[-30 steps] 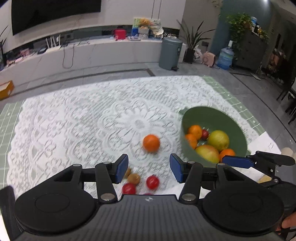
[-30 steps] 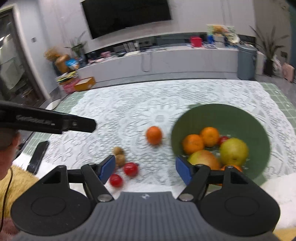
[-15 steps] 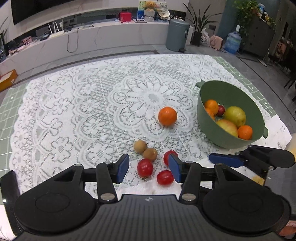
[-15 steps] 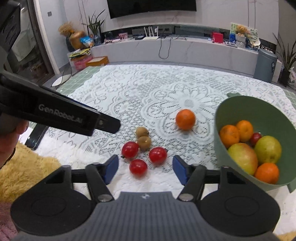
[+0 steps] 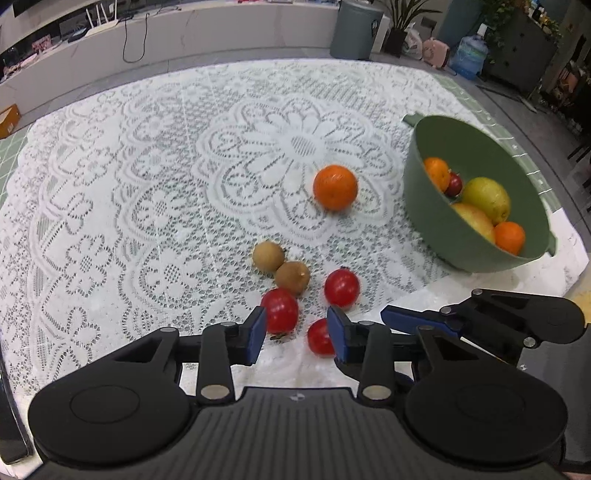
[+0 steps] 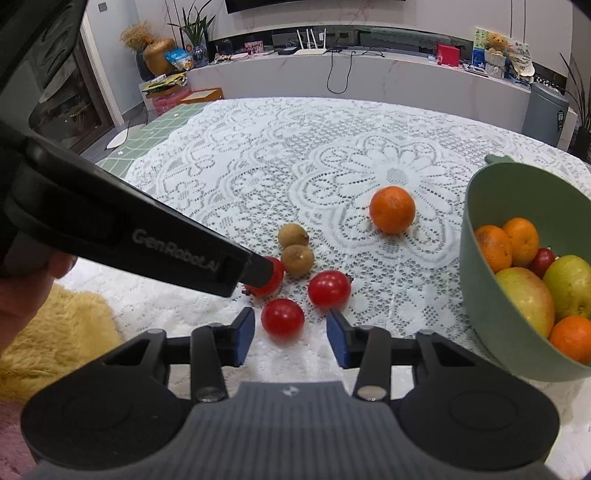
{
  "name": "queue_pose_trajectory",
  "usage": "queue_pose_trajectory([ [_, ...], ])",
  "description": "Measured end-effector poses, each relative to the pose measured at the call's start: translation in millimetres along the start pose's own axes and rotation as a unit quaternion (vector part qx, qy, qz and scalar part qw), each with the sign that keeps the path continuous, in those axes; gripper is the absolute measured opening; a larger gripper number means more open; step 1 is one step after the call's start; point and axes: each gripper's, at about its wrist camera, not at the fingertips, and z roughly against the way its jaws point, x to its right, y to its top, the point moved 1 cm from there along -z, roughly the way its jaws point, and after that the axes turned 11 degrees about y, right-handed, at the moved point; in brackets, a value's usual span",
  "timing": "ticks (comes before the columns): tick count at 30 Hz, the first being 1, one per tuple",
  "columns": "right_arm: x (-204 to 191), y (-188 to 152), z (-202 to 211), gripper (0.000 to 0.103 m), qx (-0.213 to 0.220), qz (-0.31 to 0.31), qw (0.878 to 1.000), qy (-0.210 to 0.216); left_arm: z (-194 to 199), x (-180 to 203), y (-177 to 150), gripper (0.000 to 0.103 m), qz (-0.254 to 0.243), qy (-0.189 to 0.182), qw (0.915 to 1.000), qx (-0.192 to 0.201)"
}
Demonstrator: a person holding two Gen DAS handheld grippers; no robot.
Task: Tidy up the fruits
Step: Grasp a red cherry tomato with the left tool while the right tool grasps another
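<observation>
Three red tomatoes (image 5: 341,288) and two small brown fruits (image 5: 267,256) lie clustered on the lace cloth, with an orange (image 5: 335,187) beyond them. At the right stands a green bowl (image 5: 417,177) holding oranges, a mango, a yellow-green fruit and a small red one. My left gripper (image 5: 295,334) hangs low over the cluster with its jaws closing. One tomato (image 5: 279,310) sits by its left pad, ungripped. My right gripper (image 6: 291,338) is closing too, and a tomato (image 6: 282,319) lies between its pads, clear of both. The left gripper's finger (image 6: 236,266) hides part of a third tomato (image 6: 271,284).
White lace cloth (image 5: 147,184) covers the table, and its near edge lies just under the grippers. A yellow fluffy mat (image 6: 55,332) is at the lower left. A grey bin (image 5: 354,29) and a long low counter stand beyond the table.
Both grippers have come down and tilted toward the tomato cluster, which now sits at their fingertips. Both pairs of jaws have narrowed. The fruit and bowl have stayed in place.
</observation>
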Motion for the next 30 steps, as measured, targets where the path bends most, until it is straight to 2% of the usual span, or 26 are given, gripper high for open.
queue_pose_trajectory([
  [10,3.0,-1.5,-16.0,0.036,-0.013,0.01,1.0,0.008,-28.1,-1.7,2.6,0.042,0.003,0.009,0.9995,-0.031],
  [18,4.4,-0.2,-26.2,0.03,-0.023,0.01,0.999,0.019,-37.0,-2.6,5.2,0.041,0.004,0.006,0.9993,-0.036],
  [30,4.8,-0.8,-28.7,0.024,-0.028,0.004,0.999,0.033,-42.1,-2.8,4.0,0.032,0.005,0.004,0.9992,-0.04],
])
